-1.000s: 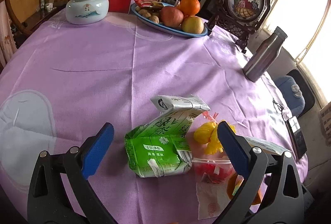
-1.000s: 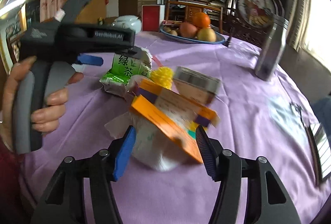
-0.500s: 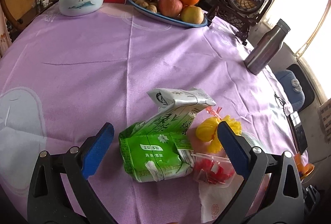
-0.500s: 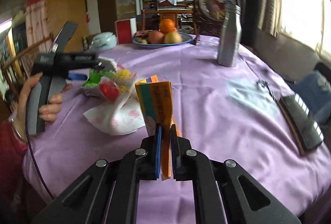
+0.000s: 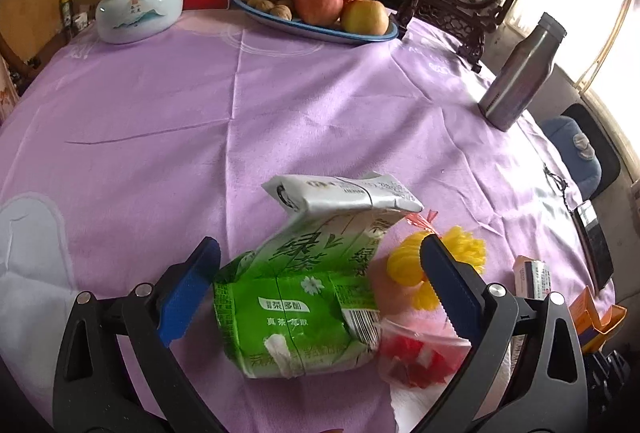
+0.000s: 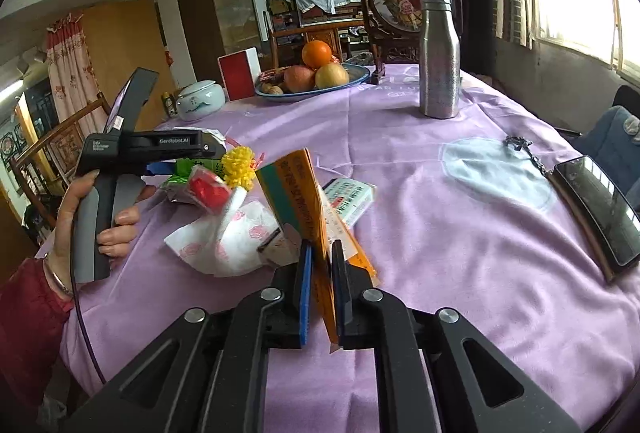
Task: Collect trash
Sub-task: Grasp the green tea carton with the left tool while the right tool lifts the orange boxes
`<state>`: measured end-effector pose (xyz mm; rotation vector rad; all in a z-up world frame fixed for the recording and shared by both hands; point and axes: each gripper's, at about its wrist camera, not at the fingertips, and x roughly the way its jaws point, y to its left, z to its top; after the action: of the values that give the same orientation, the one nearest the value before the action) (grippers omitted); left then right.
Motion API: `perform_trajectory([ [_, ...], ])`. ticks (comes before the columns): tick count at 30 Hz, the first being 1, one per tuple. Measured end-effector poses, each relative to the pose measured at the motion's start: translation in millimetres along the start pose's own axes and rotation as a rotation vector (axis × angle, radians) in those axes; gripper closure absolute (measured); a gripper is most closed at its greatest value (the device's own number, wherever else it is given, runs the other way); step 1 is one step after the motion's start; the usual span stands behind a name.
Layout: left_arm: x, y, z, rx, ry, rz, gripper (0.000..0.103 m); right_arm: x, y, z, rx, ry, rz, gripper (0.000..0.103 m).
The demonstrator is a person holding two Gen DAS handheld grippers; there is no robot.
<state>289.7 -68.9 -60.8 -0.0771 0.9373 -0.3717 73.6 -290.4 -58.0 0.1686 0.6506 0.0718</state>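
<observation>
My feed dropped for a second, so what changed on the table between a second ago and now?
The right gripper shut on the orange box and lifted it out of the pile, standing it upright. The left gripper edged closer to the green tea carton, fingers still open. Fruit plate and steel bottle unmoved.

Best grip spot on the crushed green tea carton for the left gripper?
Grip the green tea carton across its flattened lower body, coming straight ahead. The open left gripper already straddles it; the crumpled white top flares too wide.
</observation>
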Motion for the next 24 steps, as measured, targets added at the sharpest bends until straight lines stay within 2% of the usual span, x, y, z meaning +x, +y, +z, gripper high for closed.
perform_trajectory([
  [2, 6, 1, 1, -0.002, 0.017, 0.004, 0.006, 4, -3, 1, 0.011, 0.007, 0.006, 0.079],
  [4, 11, 3, 2, -0.009, 0.033, 0.014, 0.006, 10, -2, 2, 0.012, 0.013, 0.005, 0.077],
  [8, 11, 7, 3, -0.028, 0.039, 0.005, 0.006, 22, -4, 3, 0.031, 0.035, -0.001, 0.077],
  [11, 10, 6, 3, -0.022, 0.039, -0.003, 0.008, 27, -8, 3, 0.057, 0.065, 0.033, 0.076],
  [12, 9, 5, 3, -0.023, 0.036, -0.014, 0.011, 29, -10, 2, 0.066, 0.074, 0.042, 0.076],
  [15, 3, 5, 4, -0.022, 0.010, -0.031, 0.027, 39, -19, 1, 0.126, 0.131, 0.101, 0.076],
  [19, -7, 11, 6, -0.048, -0.018, -0.067, 0.050, 42, -29, -2, 0.190, 0.138, 0.144, 0.076],
  [24, -12, 10, 6, -0.053, -0.020, -0.098, 0.052, 44, -23, -2, 0.160, 0.144, 0.139, 0.074],
])
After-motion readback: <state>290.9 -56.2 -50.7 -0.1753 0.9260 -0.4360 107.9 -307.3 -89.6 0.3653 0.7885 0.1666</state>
